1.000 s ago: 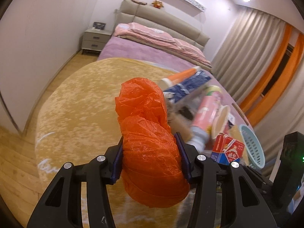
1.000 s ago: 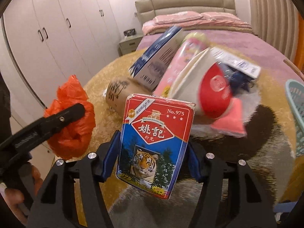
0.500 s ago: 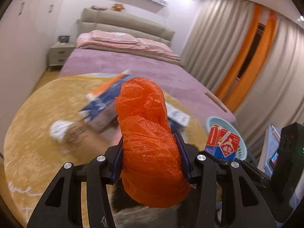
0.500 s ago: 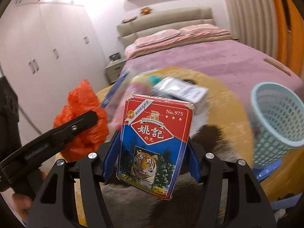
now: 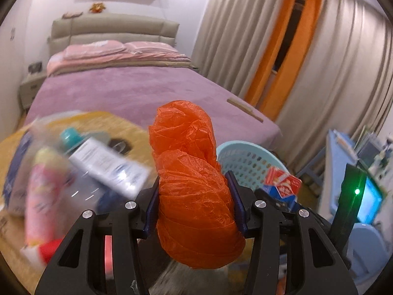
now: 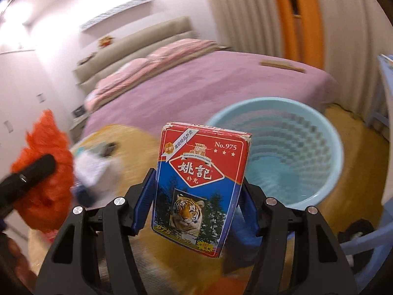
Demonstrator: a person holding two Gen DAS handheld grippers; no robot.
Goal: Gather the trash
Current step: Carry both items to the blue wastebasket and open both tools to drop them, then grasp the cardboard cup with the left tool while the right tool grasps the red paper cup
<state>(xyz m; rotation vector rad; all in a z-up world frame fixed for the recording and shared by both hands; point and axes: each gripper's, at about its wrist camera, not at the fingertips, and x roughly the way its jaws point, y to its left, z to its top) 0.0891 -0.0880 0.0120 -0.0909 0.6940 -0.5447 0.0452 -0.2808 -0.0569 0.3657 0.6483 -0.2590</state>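
Observation:
My left gripper [image 5: 192, 196] is shut on a crumpled orange plastic bag [image 5: 191, 186], held in the air. My right gripper [image 6: 199, 194] is shut on a red and blue playing-card box with a tiger picture [image 6: 201, 184]. A light blue mesh waste basket [image 6: 307, 147] stands on the floor just behind and to the right of the card box; it also shows in the left wrist view [image 5: 248, 162] behind the bag. The card box [image 5: 282, 184] shows to the right in the left wrist view, the orange bag [image 6: 46, 172] to the left in the right wrist view.
A blurred heap of trash lies on the round yellow rug [image 5: 98, 120]: a clear bottle with a white label [image 5: 105, 164], a pink can [image 5: 39, 196]. A purple bed [image 5: 137, 91] is behind. Curtains [image 5: 319, 61] and a blue stool [image 6: 363, 243] are to the right.
Both grippers have swung to the right with their loads. The trash heap has slid to the left of view and the blue basket is now close in front.

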